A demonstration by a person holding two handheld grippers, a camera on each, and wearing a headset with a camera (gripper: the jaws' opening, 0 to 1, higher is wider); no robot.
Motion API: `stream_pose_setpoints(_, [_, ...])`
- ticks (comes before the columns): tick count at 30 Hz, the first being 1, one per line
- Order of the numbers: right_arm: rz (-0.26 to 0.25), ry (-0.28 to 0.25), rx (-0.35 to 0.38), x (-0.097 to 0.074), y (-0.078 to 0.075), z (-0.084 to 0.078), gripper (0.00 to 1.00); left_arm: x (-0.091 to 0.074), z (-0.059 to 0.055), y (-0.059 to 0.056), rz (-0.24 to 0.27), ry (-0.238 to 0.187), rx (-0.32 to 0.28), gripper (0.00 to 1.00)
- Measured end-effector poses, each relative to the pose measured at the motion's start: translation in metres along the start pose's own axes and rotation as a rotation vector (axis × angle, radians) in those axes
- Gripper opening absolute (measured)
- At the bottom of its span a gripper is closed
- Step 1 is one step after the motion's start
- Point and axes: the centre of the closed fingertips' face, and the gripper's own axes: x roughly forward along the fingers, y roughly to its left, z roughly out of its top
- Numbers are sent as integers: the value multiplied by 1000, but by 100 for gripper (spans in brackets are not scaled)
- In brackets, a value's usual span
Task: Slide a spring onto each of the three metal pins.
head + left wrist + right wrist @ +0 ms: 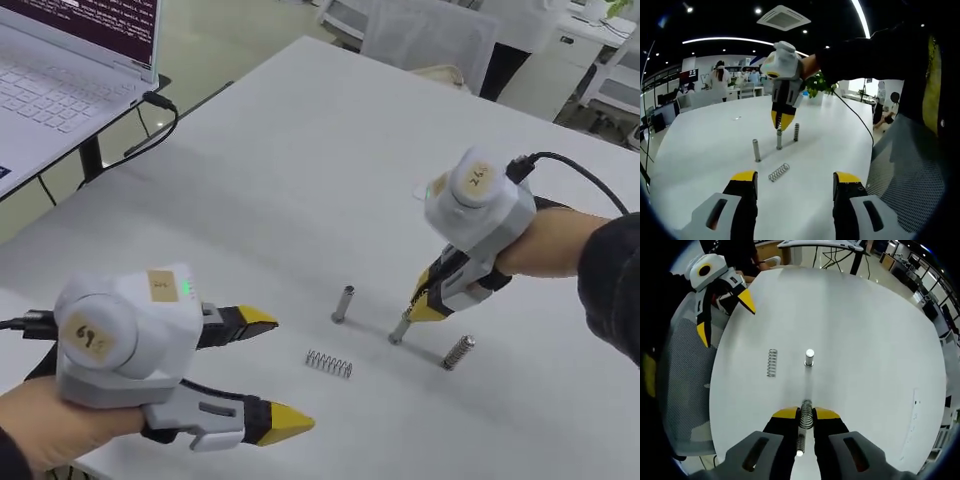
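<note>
Head view puts the left gripper (272,370) nearest, at 7 o'clock in the frame, its yellow-tipped jaws spread wide and holding nothing. Just past it, near 5 o'clock of centre, a loose coiled steel spring (329,363) lies flat on the white table (250,180). Beyond that stand the short silver metal pins. A bare pin (343,304) is at 12 o'clock of the loose spring. A middle pin (399,330) is at 2 o'clock of it, and a third pin (458,352), at 3 o'clock, already wears its coil. Over the middle pin the right gripper (428,305) comes down, and the right gripper view shows its jaws pinching a second spring (806,416) at the pin's top. The risk I see is misalignment. If the coil catches the pin's rim it may buckle or spring out of the pinch. The pins look free-standing, so sideways pressure could topple this one into its neighbours.
</note>
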Motion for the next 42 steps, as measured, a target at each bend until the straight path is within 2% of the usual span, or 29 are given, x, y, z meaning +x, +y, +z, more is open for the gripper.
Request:
stream_pose_setpoints(13, [25, 29, -18, 25, 4, -3, 8, 0, 0, 2, 0, 1, 3, 55])
stream_pose_setpoints(23, [24, 57, -39, 38, 8, -9, 8, 1, -1, 3, -2, 4, 4, 54])
stream_pose_setpoints(42, [22, 32, -27, 45, 14, -9, 11, 4, -3, 5, -12, 20, 10, 51])
